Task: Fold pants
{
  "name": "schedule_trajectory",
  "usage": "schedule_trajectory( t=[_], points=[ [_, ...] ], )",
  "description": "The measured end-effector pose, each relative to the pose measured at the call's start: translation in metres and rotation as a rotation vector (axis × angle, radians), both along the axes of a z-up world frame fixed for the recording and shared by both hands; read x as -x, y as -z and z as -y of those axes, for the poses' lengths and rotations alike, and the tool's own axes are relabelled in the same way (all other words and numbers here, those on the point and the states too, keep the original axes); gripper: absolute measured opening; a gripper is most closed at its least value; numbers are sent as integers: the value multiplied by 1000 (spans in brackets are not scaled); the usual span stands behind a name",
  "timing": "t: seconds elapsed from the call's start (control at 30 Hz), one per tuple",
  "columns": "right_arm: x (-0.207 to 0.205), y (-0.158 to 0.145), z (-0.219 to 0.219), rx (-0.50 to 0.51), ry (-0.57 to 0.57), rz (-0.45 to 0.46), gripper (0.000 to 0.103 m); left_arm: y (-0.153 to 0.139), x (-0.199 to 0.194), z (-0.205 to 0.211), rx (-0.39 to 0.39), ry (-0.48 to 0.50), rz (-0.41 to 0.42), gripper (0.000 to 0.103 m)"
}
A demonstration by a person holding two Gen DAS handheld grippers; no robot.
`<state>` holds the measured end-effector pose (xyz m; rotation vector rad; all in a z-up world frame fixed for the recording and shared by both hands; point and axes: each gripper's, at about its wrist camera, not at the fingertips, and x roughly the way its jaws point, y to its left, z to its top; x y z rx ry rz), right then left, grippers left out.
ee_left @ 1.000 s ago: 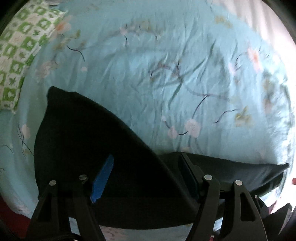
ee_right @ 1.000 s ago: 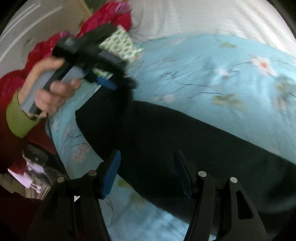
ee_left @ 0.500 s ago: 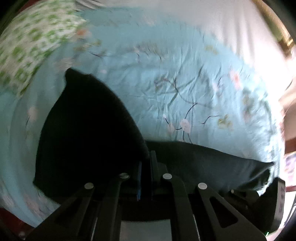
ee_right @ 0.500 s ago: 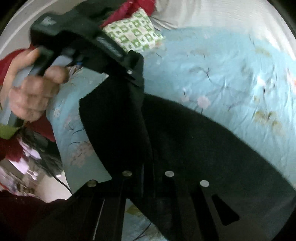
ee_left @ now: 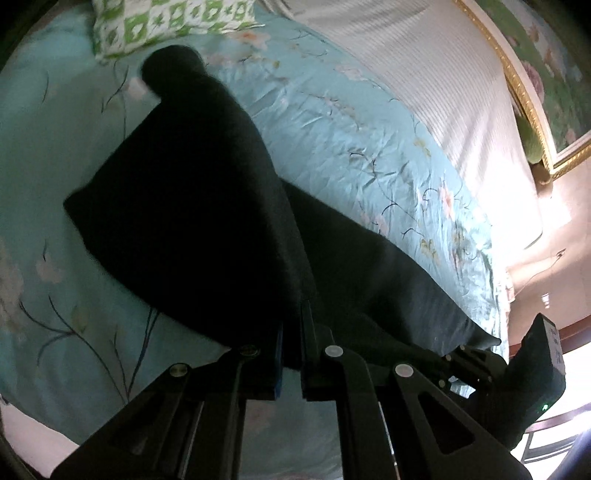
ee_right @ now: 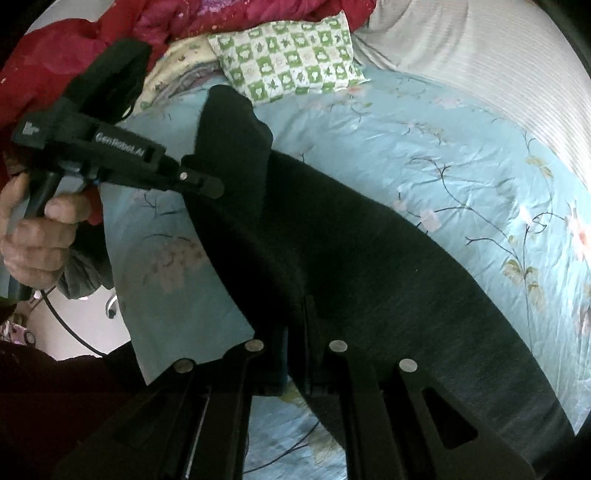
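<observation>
Black pants (ee_left: 192, 206) lie on a light blue flowered bed sheet (ee_left: 354, 147). My left gripper (ee_left: 291, 328) is shut on the near edge of the pants and lifts the cloth off the sheet. My right gripper (ee_right: 295, 321) is shut on another part of the same edge of the pants (ee_right: 369, 266). The left gripper (ee_right: 201, 182) also shows in the right wrist view, held by a hand, pinching the raised cloth. The right gripper's body (ee_left: 517, 376) shows at the lower right of the left wrist view.
A green and white checked pillow (ee_right: 291, 55) lies at the head of the bed, also in the left wrist view (ee_left: 166, 22). A red quilt (ee_right: 147, 26) is bunched beyond it. A white striped sheet (ee_left: 443, 81) covers the far side. A framed picture (ee_left: 546, 74) hangs on the wall.
Both grippers went from open to shut on the pants' edge. They then lifted the cloth, and one leg end now hangs raised toward the pillow.
</observation>
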<state>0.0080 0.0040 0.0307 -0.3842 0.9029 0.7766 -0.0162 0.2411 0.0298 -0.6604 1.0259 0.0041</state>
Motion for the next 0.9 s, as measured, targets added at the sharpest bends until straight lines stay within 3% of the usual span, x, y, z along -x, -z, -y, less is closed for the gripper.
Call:
schedule_trajectory(
  t=[0.37,0.53,0.6,0.67,0.9],
  points=[
    [2,5,-8,84,-10,-22,7,25,11,-13,66,13,1,6],
    [0,9,-11,89,-2,-70,19,27,15,-20,28,2,-17,18],
    [-1,7,-9,59,8,-99,38,24,20,-26,13,-5,-23,21],
    [1,2,-5,15,15,-113,44,20,26,-32,-13,-20,-32,35],
    [-20,-27,18,-198,96,-176,44,7,44,-67,-61,-141,-31,55]
  ],
)
